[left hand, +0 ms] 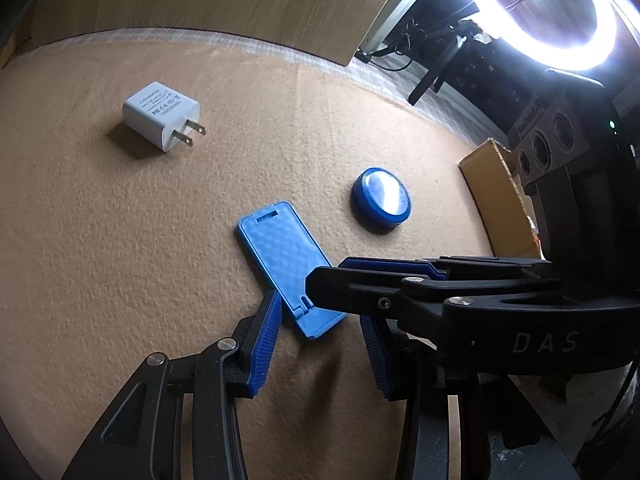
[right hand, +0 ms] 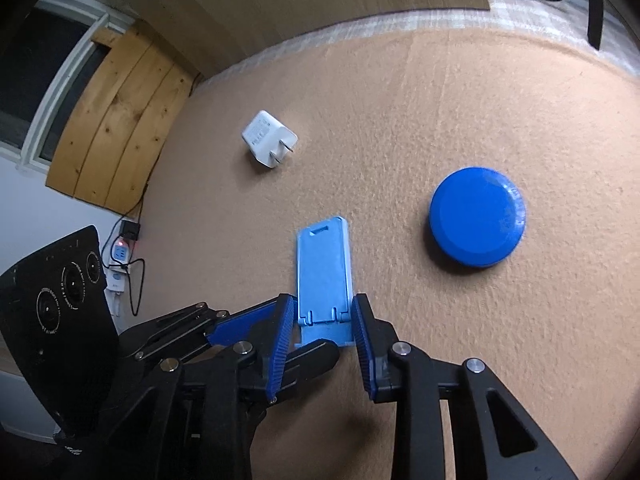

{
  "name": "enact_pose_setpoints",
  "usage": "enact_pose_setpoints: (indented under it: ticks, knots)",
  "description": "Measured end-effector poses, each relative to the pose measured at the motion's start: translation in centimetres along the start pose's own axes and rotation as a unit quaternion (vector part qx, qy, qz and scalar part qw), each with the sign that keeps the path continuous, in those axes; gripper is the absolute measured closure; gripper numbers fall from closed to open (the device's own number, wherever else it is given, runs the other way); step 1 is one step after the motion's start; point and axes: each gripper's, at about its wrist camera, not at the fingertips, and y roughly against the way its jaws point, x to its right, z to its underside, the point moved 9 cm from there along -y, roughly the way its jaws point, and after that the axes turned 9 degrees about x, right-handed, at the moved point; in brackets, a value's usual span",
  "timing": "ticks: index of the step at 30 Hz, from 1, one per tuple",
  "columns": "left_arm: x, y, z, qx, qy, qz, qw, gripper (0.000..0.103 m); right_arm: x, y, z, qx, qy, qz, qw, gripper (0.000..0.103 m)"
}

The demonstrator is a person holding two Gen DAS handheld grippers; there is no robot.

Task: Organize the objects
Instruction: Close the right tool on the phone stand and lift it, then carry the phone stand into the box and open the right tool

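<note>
Blue folding phone stand (right hand: 324, 276): laid flat on tan felt mat (right hand: 440, 100), its near end flanked by both tongs. Right gripper (right hand: 322, 322): pads set against the stand's two edges. Left gripper (left hand: 320, 340): part-open, straddling the same end; contact cannot be told. White charger (left hand: 162, 120) and blue round tin (right hand: 476, 216): lying apart. Cardboard box (left hand: 492, 196) at mat edge: contents unseen.
</note>
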Motion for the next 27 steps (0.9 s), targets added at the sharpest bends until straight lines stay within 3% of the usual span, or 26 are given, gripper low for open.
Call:
enact_pose_setpoints:
  ticks: [11, 27]
  knots:
    - [5.4, 0.9, -2.0, 0.023, -0.037, 0.019, 0.9989, 0.060, 1.8, 6.0, -0.8, 0.060, -0.002, 0.003, 0.998, 0.075]
    - [20.1, -1.1, -5.6, 0.044, -0.119, 0.089, 0.9879, 0.060, 10.3, 18.6, -2.8, 0.177, -0.043, 0.048, 0.982, 0.075]
